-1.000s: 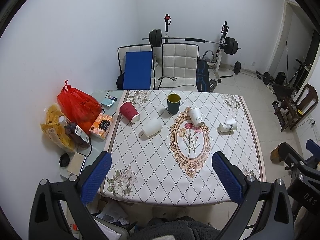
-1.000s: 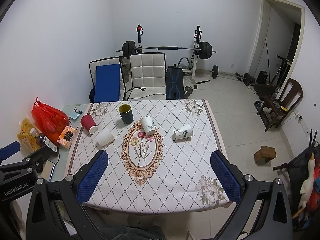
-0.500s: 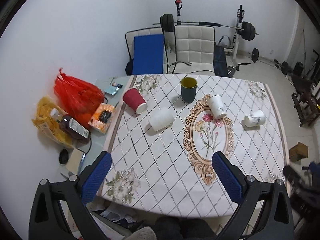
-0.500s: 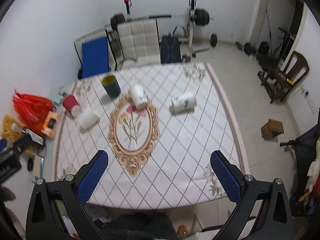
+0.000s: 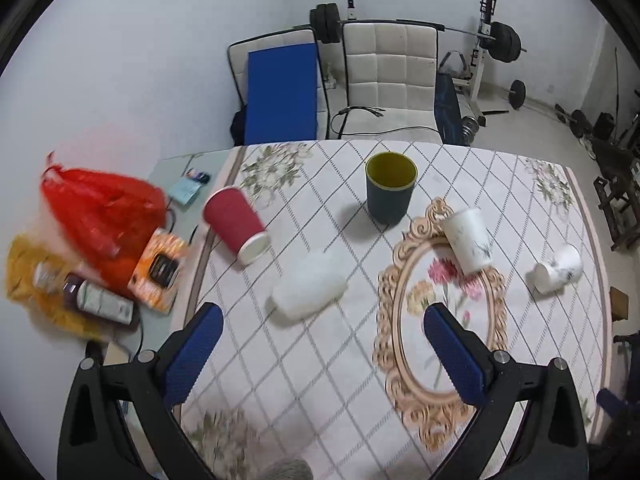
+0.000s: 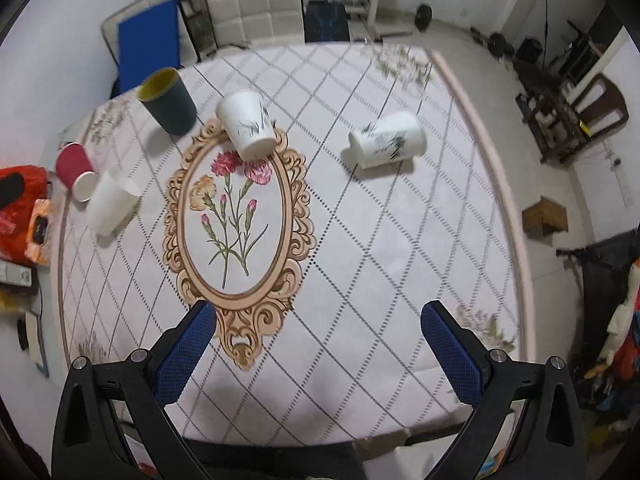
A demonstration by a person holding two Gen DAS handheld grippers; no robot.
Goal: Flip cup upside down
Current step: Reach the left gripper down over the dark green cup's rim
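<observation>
- A table (image 6: 400,240) under a diamond-patterned cloth with an oval flower medallion (image 6: 236,224) fills both views; beyond its far edge stand a blue pad (image 5: 282,92), a white quilted chair (image 5: 390,76) and a barbell rack (image 5: 486,28).
- By the table's left edge lie a red plastic bag (image 5: 100,208), an orange packet (image 5: 160,268) and a bottle (image 5: 100,300).
- Five cups are on the cloth: a dark cup with yellow lining (image 5: 390,188) upright near the far edge, a red paper cup (image 5: 236,220) tipped near the left edge, a translucent white cup (image 5: 310,284) on its side beside it, a printed white cup (image 5: 468,240) at the medallion's far end, and a second printed cup (image 6: 384,140) on its side toward the right edge.
- Compared with a second ago, both cameras sit closer and lower over the table, so the cups loom larger.
- The left gripper (image 5: 324,344) has its blue pads wide apart, holding nothing; the translucent white cup lies just ahead, between them.
- The right gripper (image 6: 318,340) is likewise spread and empty, over the near edge; the second printed cup lies well ahead of it.
</observation>
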